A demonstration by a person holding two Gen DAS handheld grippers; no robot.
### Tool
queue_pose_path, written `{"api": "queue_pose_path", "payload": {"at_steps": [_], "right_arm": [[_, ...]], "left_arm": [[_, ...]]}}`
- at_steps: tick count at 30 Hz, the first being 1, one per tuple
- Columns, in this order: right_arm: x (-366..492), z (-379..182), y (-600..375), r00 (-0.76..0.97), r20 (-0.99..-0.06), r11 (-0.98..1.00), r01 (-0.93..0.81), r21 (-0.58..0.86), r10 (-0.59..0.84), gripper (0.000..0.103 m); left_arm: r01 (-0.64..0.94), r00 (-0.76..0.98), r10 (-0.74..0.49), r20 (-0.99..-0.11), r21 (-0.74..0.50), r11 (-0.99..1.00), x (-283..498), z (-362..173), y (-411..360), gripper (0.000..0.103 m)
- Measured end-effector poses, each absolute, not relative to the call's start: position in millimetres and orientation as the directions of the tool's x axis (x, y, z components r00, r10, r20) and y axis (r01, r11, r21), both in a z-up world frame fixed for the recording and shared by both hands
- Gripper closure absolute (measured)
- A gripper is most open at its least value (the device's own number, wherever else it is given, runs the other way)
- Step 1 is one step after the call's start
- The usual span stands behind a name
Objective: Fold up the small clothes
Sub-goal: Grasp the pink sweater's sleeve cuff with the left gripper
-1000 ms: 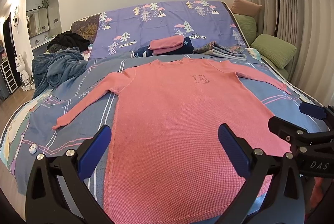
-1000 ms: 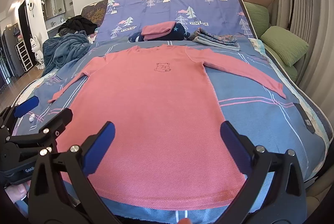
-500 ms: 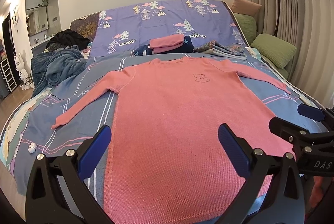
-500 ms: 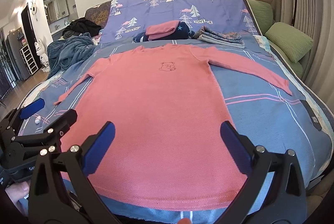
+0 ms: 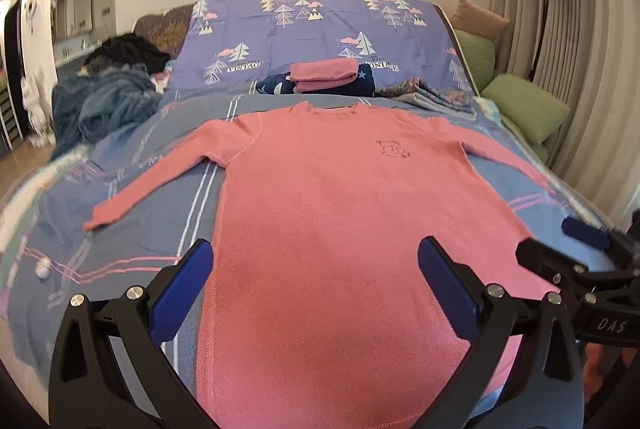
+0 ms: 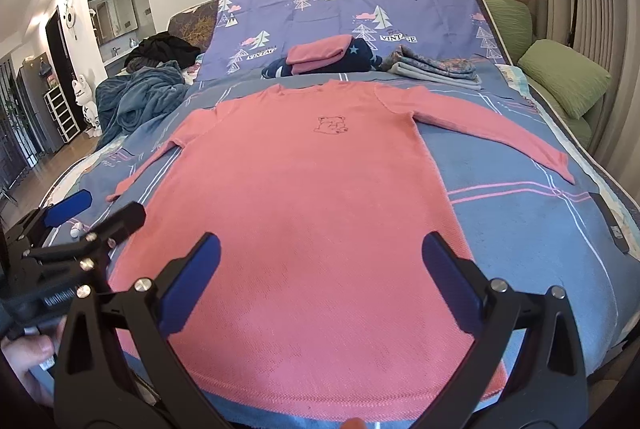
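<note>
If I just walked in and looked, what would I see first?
First comes the big pink shirt with a little bear on its chest, spread flat on the striped bed, both sleeves stretched out. At the near edge hover two black tongs with blue pads, the left tongs and the right tongs, both open and holding nothing. Behind the shirt, a folded pink garment sits on a dark blue one by the purple tree-print cover.

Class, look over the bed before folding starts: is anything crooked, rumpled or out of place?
The pink top lies flat and face up, sleeves spread, nothing askew. The oddities are off to the side: a blue blanket lies crumpled at the far left of the bed, and a small white ball sits loose near the left sleeve's cuff.
</note>
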State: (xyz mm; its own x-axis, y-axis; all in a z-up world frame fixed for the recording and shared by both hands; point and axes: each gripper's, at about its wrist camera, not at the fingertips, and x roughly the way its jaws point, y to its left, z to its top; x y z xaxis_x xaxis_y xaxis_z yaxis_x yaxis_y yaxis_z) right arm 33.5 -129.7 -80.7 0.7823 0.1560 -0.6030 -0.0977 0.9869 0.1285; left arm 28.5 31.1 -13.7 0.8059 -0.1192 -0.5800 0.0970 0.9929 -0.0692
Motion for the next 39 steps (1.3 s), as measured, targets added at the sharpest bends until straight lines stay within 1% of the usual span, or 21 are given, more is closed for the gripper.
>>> {"api": "queue_pose_path", "payload": {"at_steps": [2,3,6,8,10,13,15,16,18,19,21,22,23,28,30,32,37,38,39], "right_arm": [[33.8,-81.0,-131.5,0.795,-0.586,0.986,-0.094,0.138,0.158,0.002],[34.0,-80.6,-132.9,0.805,-0.572,0.986,-0.090,0.143,0.157,0.002],[35.3,-80.0,-133.4,0.827,-0.537,0.984,-0.103,0.146,0.166,0.002],[37.2,-80.7,-132.1,0.835,-0.521,0.982,-0.119,0.145,0.178,0.002],[42.0,-83.2,-130.2,0.838,-0.510,0.980,-0.135,0.147,0.192,0.002],[51.1,-87.1,-131.1,0.837,-0.503,0.974,-0.150,0.170,0.217,0.002],[56.8,-89.6,-131.4,0.833,-0.504,0.971,-0.157,0.183,0.229,0.002],[59.6,-90.5,-131.2,0.831,-0.504,0.969,-0.161,0.188,0.236,0.002],[63.0,-92.7,-130.7,0.828,-0.504,0.966,-0.170,0.195,0.247,0.002],[64.9,-93.6,-130.2,0.826,-0.504,0.965,-0.175,0.195,0.252,0.002],[68.1,-95.7,-128.2,0.822,-0.508,0.965,-0.181,0.192,0.256,0.002],[69.5,-96.8,-127.9,0.821,-0.511,0.965,-0.182,0.190,0.256,0.002],[70.5,-98.2,-128.1,0.819,-0.513,0.964,-0.182,0.192,0.257,0.002],[74.0,-101.2,-128.8,0.817,-0.514,0.962,-0.178,0.206,0.262,0.002],[74.5,-101.5,-126.8,0.816,-0.517,0.963,-0.178,0.203,0.260,0.002],[74.5,-101.7,-126.0,0.816,-0.517,0.963,-0.179,0.204,0.261,0.002],[73.3,-101.5,-125.6,0.816,-0.515,0.962,-0.178,0.208,0.262,0.002],[73.3,-101.2,-125.1,0.817,-0.515,0.962,-0.178,0.207,0.261,0.002],[72.9,-100.7,-124.8,0.818,-0.513,0.962,-0.176,0.207,0.260,0.002]], "left_arm": [[0.088,0.806,-0.140,-0.575,-0.118,0.989,34.4,-14.9,46.4,0.001],[0.067,0.813,-0.131,-0.568,-0.132,0.989,38.9,-15.1,58.4,0.001],[-0.024,0.828,-0.053,-0.558,-0.130,0.991,52.5,-17.0,96.3,0.001],[-0.075,0.830,-0.036,-0.557,-0.174,0.982,63.4,-19.2,129.8,0.001],[-0.152,0.819,-0.013,-0.573,-0.239,0.959,79.2,-25.6,174.9,0.001],[-0.240,0.796,-0.016,-0.605,-0.340,0.909,103.3,-41.4,232.2,0.009],[-0.294,0.775,-0.057,-0.630,-0.439,0.849,123.9,-59.3,271.2,0.020],[-0.325,0.759,-0.073,-0.648,-0.473,0.819,134.8,-69.7,287.9,0.021],[-0.374,0.737,-0.092,-0.670,-0.517,0.770,152.7,-88.4,313.4,0.029],[-0.398,0.729,-0.100,-0.677,-0.538,0.743,162.9,-98.5,325.5,0.030],[-0.447,0.716,-0.116,-0.688,-0.580,0.681,175.3,-115.2,343.2,0.039],[-0.472,0.712,-0.120,-0.692,-0.597,0.648,181.2,-124.0,353.0,0.040],[-0.496,0.706,-0.115,-0.699,-0.603,0.625,185.7,-131.0,360.3,0.042],[-0.605,0.657,0.001,-0.754,-0.527,0.597,204.8,-152.2,386.2,0.042],[-0.635,0.637,-0.013,-0.771,-0.534,0.558,210.6,-163.2,396.5,0.042],[-0.636,0.641,-0.033,-0.767,-0.555,0.536,211.9,-168.7,401.9,0.042],[-0.664,0.631,-0.002,-0.776,-0.541,0.517,223.2,-173.6,414.5,0.043],[-0.670,0.626,-0.005,-0.780,-0.542,0.508,225.7,-175.5,416.6,0.046],[-0.676,0.622,-0.006,-0.783,-0.540,0.501,227.8,-177.4,417.7,0.052]]}}
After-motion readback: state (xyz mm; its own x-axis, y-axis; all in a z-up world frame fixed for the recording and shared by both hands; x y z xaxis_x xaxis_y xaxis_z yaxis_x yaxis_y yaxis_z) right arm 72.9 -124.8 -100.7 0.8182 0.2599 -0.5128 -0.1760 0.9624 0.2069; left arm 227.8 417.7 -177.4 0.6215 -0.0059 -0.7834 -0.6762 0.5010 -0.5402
